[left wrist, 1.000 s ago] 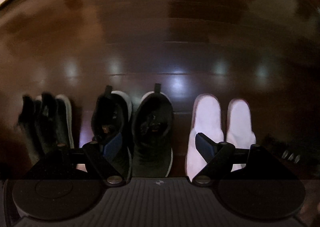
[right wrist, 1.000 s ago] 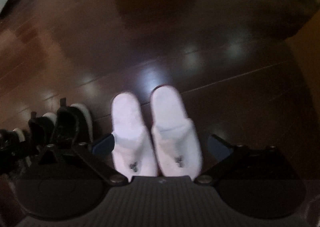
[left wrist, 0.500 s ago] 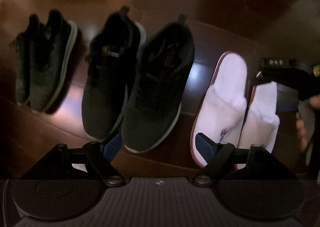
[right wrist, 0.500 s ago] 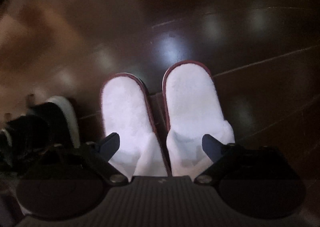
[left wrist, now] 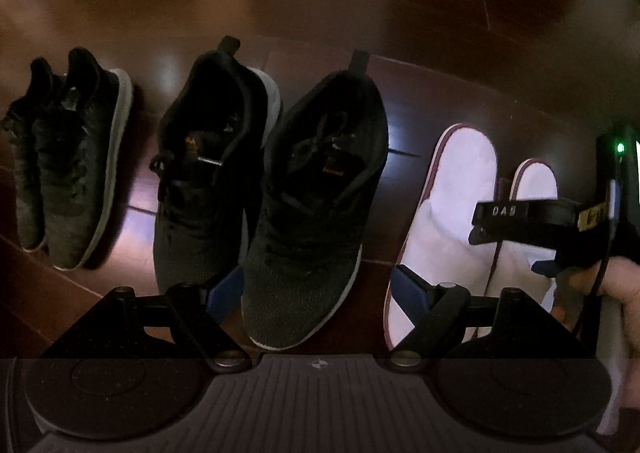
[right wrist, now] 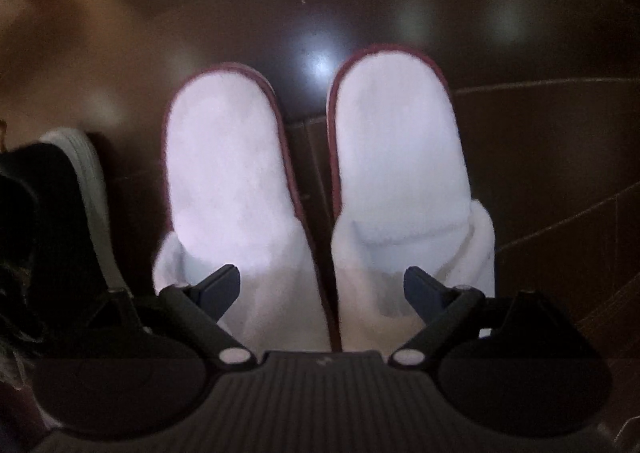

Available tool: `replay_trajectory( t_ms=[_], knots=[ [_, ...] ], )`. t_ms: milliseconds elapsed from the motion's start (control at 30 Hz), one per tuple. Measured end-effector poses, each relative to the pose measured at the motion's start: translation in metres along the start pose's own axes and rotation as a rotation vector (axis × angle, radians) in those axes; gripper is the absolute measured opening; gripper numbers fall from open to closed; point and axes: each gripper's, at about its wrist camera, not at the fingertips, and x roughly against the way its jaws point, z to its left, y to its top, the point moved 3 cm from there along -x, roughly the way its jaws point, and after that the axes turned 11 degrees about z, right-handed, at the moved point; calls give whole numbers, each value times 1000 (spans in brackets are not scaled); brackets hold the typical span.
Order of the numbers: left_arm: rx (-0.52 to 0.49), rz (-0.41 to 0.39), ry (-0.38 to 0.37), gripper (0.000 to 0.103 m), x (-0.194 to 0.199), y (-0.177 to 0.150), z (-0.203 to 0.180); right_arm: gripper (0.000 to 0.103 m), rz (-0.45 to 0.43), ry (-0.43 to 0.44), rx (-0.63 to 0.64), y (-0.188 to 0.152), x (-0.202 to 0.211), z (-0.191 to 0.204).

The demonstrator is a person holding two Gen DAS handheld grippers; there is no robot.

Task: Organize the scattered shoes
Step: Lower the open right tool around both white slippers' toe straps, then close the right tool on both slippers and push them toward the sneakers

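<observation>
My right gripper has its fingers spread wide and holds nothing, hanging over the toe ends of the two white slippers. My left gripper is equally wide and empty above the black sneakers. All pairs lie in one row on the floor. I think only nudging remains: I should press gently and keep the toes level.

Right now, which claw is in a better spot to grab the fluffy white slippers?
Probably the right claw: it is open with both fluffy white slippers with dark red trim directly ahead. The left claw, also open, faces a black knit sneaker instead.
</observation>
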Motion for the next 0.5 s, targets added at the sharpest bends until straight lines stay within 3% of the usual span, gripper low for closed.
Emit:
replay_trajectory(
  t_ms=[500],
  knots=[
    [-1,24,-12,85,-5,3,1,63,-12,55,30,-18,-17,-19]
  ],
)
